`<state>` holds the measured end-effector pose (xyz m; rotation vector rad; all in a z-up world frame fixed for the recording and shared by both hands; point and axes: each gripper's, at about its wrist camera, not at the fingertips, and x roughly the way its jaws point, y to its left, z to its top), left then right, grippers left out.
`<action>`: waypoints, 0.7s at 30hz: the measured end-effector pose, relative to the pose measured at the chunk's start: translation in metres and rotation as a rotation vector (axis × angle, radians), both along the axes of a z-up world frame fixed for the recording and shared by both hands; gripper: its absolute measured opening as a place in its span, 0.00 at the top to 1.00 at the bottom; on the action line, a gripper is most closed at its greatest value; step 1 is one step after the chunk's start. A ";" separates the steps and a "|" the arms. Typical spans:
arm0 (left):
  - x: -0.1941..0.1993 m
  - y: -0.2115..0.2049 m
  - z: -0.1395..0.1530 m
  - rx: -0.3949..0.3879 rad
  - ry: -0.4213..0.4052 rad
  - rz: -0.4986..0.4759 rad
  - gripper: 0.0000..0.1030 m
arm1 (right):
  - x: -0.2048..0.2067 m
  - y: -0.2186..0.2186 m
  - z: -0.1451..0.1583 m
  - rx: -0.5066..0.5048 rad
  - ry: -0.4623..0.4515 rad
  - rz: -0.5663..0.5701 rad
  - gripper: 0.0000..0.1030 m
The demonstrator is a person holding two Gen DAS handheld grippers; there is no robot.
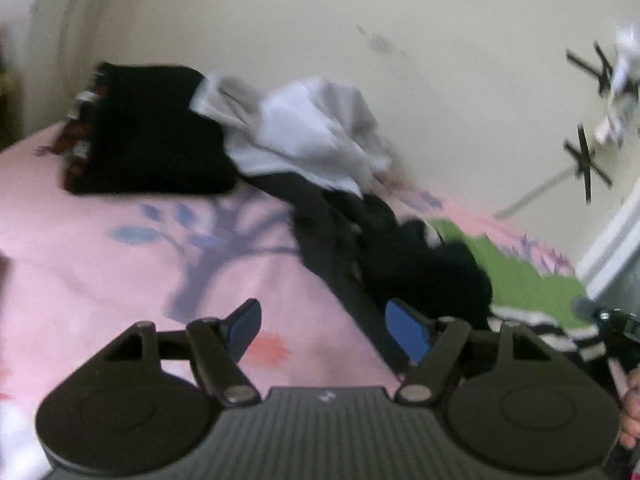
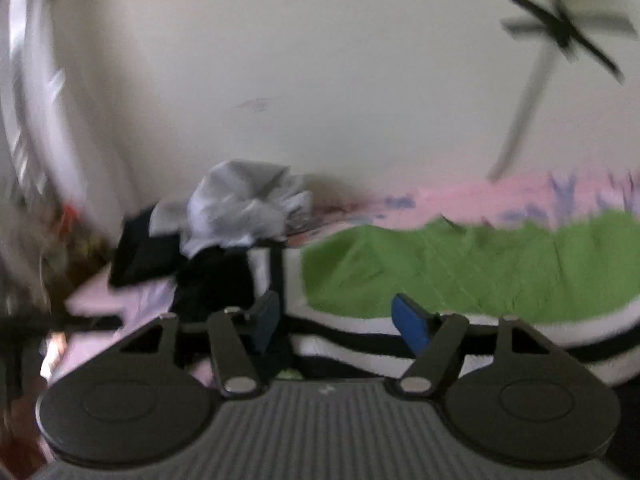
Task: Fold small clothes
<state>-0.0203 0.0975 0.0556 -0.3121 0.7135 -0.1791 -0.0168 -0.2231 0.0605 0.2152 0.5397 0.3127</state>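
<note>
Left wrist view was blurry, but both the left gripper (image 1: 322,330) and right gripper (image 2: 340,326) had their fingers spread with nothing held, probably between garments, while the unfolded clothes pile (image 1: 320,152) sat heaped on the bed (image 1: 100,264) by the wall.

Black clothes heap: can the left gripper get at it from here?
Probably yes. The left gripper is open and empty, the black heap lies just beyond its right finger, and nothing sits between them.
</note>
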 end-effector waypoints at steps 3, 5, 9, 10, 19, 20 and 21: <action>0.009 -0.019 -0.018 0.023 0.009 -0.033 0.31 | -0.026 0.039 0.003 -0.181 -0.079 0.171 0.35; 0.012 -0.019 -0.030 0.023 0.031 -0.030 0.31 | -0.045 0.068 -0.003 -0.316 -0.129 0.287 0.43; 0.007 -0.006 -0.032 0.001 -0.003 -0.014 0.28 | -0.061 0.098 -0.019 -0.456 -0.153 0.450 0.63; 0.006 -0.003 -0.032 -0.008 -0.006 -0.006 0.28 | -0.058 0.103 -0.022 -0.493 -0.151 0.459 0.63; 0.006 0.014 -0.032 -0.116 -0.015 0.008 0.27 | -0.041 0.120 -0.034 -0.663 -0.102 0.499 0.63; 0.006 0.016 -0.032 -0.127 -0.016 0.011 0.27 | -0.036 0.120 -0.034 -0.676 -0.089 0.491 0.64; 0.006 0.018 -0.032 -0.137 -0.017 0.014 0.27 | -0.030 0.119 -0.035 -0.677 -0.069 0.478 0.70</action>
